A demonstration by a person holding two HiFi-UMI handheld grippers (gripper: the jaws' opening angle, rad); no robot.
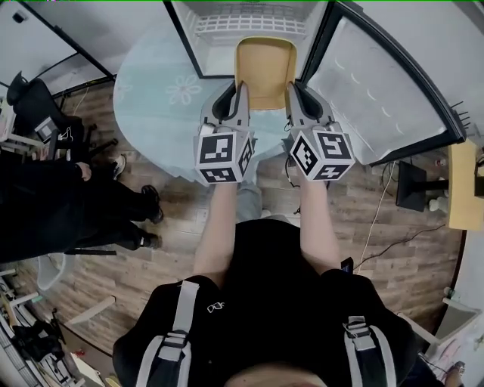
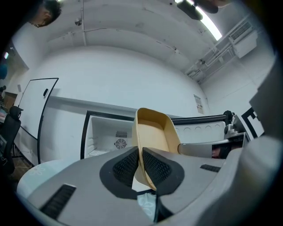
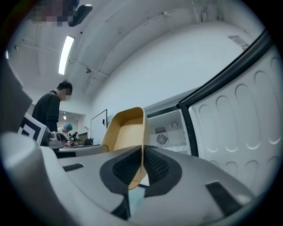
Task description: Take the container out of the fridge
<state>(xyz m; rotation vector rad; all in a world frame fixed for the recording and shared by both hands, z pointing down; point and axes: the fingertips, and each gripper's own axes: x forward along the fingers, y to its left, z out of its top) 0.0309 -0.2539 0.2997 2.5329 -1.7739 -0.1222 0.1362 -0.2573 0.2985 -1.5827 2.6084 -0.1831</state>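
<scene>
A tan open container (image 1: 265,72) hangs in front of the open fridge (image 1: 249,23), held level between both grippers. My left gripper (image 1: 240,94) is shut on the container's left wall, and my right gripper (image 1: 292,94) is shut on its right wall. In the left gripper view the container (image 2: 152,134) rises from between the dark pads, its wall pinched by the left gripper (image 2: 140,165). Seen from the right gripper view, the container (image 3: 126,130) stands edge-on in the right gripper (image 3: 142,167). Behind it the fridge interior (image 2: 108,137) shows a small round fan.
The fridge door (image 1: 382,83) stands swung open at the right. A round pale rug (image 1: 162,91) lies on the wood floor left of the fridge. A person in dark clothes (image 1: 60,204) is at the left, and a wooden table edge (image 1: 463,185) at the right.
</scene>
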